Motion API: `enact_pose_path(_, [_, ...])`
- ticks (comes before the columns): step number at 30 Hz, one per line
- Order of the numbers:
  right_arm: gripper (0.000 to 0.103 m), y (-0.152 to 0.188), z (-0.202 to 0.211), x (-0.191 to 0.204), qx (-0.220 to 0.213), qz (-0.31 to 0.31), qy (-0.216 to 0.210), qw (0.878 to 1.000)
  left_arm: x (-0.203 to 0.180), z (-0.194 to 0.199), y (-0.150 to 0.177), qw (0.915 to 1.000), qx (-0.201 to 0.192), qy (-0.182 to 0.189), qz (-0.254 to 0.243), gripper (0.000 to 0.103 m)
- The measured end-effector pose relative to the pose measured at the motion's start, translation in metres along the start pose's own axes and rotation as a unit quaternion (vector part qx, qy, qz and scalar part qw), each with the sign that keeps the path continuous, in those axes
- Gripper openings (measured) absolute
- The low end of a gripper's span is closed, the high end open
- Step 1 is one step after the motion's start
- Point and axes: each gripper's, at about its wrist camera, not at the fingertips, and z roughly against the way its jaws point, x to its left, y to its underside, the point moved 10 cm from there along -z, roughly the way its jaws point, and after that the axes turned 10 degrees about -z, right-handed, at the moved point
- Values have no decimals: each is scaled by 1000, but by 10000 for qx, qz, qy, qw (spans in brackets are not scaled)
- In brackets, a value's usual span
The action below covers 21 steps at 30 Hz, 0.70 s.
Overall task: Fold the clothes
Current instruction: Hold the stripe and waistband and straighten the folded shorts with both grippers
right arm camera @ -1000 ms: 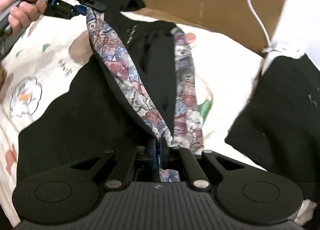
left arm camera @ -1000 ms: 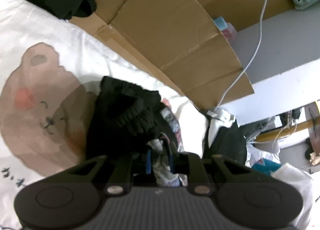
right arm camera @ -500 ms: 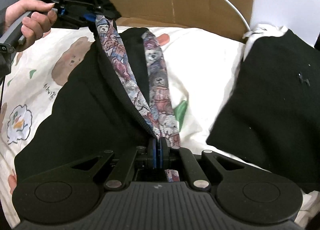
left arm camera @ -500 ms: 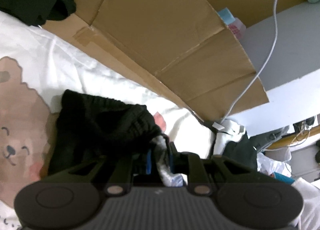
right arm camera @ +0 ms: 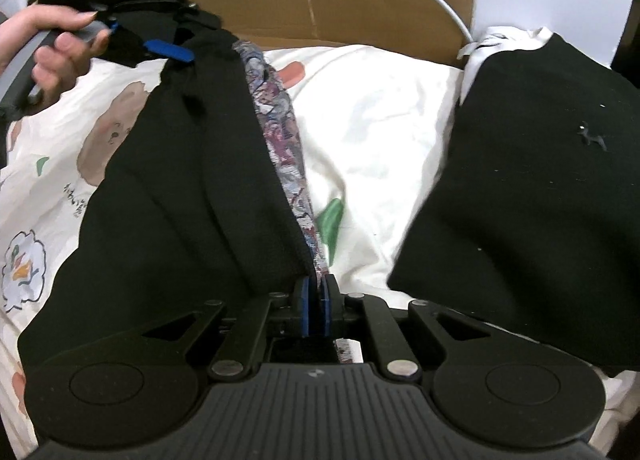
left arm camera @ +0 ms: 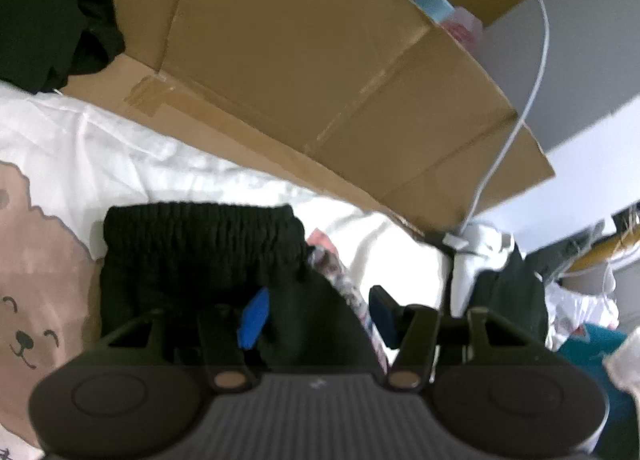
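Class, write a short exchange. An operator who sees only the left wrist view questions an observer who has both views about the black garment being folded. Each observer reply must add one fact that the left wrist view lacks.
Operator: My left gripper has just been opening its jaws, with black cloth loose between them. What is the right one doing?
Observer: The right gripper has the patterned edge of the black garment between its pads. Its jaws are nearly closed and have just been easing open.
Operator: How does the garment lie?
Observer: It stretches flat across the printed sheet from one gripper to the other, with the patterned edge running along its right side.
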Motion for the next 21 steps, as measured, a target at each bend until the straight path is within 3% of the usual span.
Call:
enact_pose_path(4, [10, -1, 0, -4, -37, 65, 38, 10000, 9, 9, 1, 9988, -83, -341, -328, 57])
enact_pose_path(7, [4, -1, -2, -9, 8, 101, 68, 9999, 21, 18, -2, 9983, -196, -454, -308, 55])
enact_pose_path(13, [4, 3, -5, -25, 155, 26, 328, 9993, 55, 31, -3, 9965, -192, -780, -240, 54])
enact_pose_path(21, [19, -10, 8, -16, -79, -153, 30, 9998, 88, 24, 19, 9962, 67, -854, -147, 54])
